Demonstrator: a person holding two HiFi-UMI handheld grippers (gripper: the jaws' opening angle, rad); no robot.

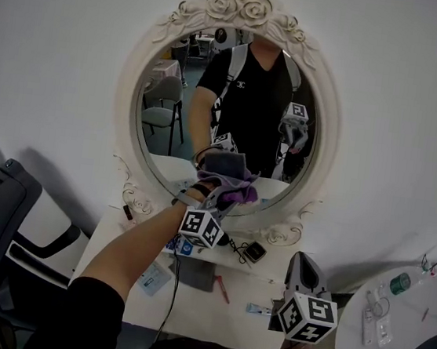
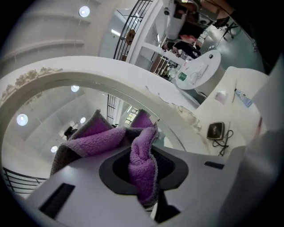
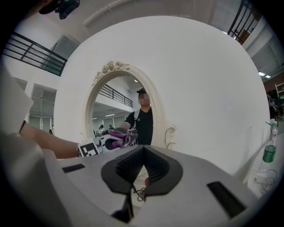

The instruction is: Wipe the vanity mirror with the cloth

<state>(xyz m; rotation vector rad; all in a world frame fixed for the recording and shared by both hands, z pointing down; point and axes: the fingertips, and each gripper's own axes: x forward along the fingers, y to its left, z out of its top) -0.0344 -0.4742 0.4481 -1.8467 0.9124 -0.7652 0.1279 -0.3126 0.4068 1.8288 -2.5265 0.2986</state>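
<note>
The mirror [image 1: 232, 92] is an oval glass in a cream frame [image 1: 241, 6] moulded with roses at the top and scrolls at the foot. It stands at the far edge of a white table [image 1: 237, 310], against a plain white wall. The cloth [image 1: 231, 181] is thick and fleecy, purple on one face and grey on the other. It lies bunched against the lower part of the glass, just above the rim.

The left gripper [image 1: 217, 197] reaches up from the near side. Its own view shows the jaws clamped on a fold of the cloth [image 2: 142, 164], with the rest fanning out onto the glass. The head view does not show this pinch, because the cloth covers the jaw tips there.

The right gripper [image 1: 301, 263] is low and near on the right, well apart from the mirror. The head view shows only its back and marker cube. Its own view shows the ridged dark jaws drawn together in a narrow V with nothing between them.

That view also takes in the whole mirror [image 3: 120, 102], which the left gripper view cuts to a curved strip of rim. A small black square device [image 1: 255, 252] with a cable lies on the table below the frame. The other small items near it are too small to tell.
</note>
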